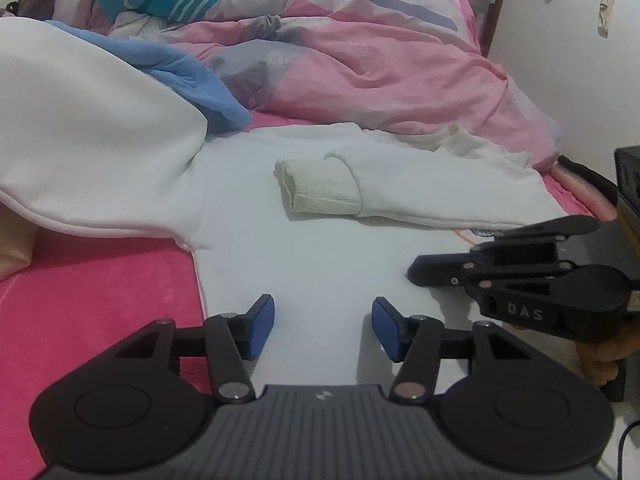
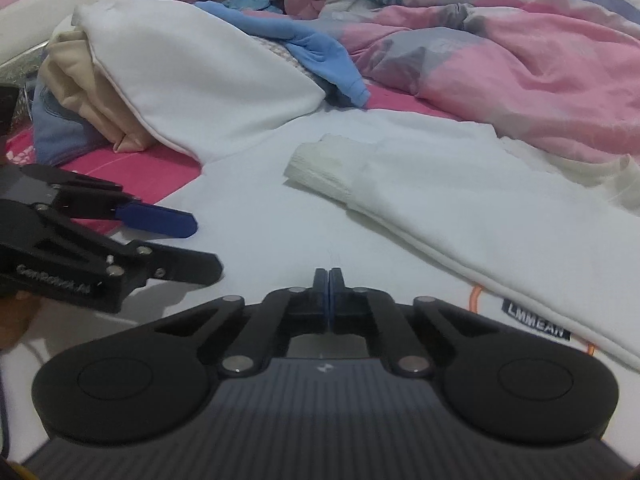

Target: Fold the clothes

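White sweatshirt (image 1: pixel 304 240) lies flat on the pink bed (image 1: pixel 100 292), one sleeve (image 1: pixel 420 196) folded across it; looks soft, floppy, light, so I'd pinch hem or cuff; left gripper (image 1: pixel 323 326) released above it; right gripper (image 2: pixel 329 294) clenched, apparently empty.

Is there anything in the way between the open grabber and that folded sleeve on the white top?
Nothing visible blocks it. The left gripper is open over the flat white sweatshirt, and only bare white fabric lies between it and the sleeve cuff. The shut right gripper sits off to the side, not in that path.
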`<state>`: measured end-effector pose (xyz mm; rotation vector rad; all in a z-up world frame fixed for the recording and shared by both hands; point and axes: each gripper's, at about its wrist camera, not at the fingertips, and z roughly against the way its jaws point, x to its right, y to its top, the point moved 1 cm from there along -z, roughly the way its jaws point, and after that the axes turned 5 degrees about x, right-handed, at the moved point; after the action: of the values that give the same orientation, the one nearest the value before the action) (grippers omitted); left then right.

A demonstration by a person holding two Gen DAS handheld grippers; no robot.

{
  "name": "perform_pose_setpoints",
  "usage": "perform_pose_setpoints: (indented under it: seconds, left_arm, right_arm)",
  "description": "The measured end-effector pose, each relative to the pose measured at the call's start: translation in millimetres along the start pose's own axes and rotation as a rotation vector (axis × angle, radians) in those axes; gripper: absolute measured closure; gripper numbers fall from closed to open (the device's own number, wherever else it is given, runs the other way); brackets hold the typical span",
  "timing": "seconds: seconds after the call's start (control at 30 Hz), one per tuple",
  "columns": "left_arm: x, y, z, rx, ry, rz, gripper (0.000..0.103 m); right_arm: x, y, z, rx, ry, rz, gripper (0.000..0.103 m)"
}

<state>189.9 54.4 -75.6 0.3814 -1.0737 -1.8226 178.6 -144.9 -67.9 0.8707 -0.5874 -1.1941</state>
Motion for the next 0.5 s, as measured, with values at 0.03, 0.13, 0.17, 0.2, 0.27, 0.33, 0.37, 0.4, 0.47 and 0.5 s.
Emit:
perform_pose_setpoints:
  seconds: [0.03, 0.13, 0.17, 0.2, 0.27, 0.33, 0.37, 0.4, 0.47, 0.5]
  left_arm:
    - [-1, 0, 0, 0.001, -0.003, 0.003, 0.047]
    - [-4, 0, 0, 0.004, -0.016, 0.021, 0.047]
    - [-5, 0, 0, 0.004, -0.022, 0.027, 0.047]
    - [-6, 0, 0, 0.005, -0.026, 0.031, 0.047]
    - [-7, 0, 0, 0.006, -0.031, 0.035, 0.047]
    - [-7, 0, 0, 0.007, -0.031, 0.033, 0.047]
    - [-7, 0, -1, 0.008, -0.030, 0.030, 0.047]
    - [-7, 0, -1, 0.009, -0.029, 0.028, 0.047]
    - [-7, 0, -1, 0.011, -0.029, 0.029, 0.047]
    - [-7, 0, -1, 0.011, -0.029, 0.030, 0.047]
  right_arm:
    - [0, 0, 3, 0.007, 0.002, -0.015, 0.103]
    - [3, -1, 16, 0.034, 0.009, -0.074, 0.103]
    - [4, -1, 22, 0.047, 0.009, -0.096, 0.103]
    - [6, -2, 28, 0.059, 0.009, -0.117, 0.103]
    - [8, -1, 42, 0.085, 0.008, -0.158, 0.103]
    - [10, 0, 56, 0.110, 0.004, -0.193, 0.103]
    - [11, 0, 63, 0.123, 0.002, -0.211, 0.103]
    - [12, 1, 71, 0.139, 0.001, -0.233, 0.103]
    - [14, 3, 86, 0.163, -0.002, -0.262, 0.103]
    - [14, 3, 91, 0.168, -0.004, -0.269, 0.103]
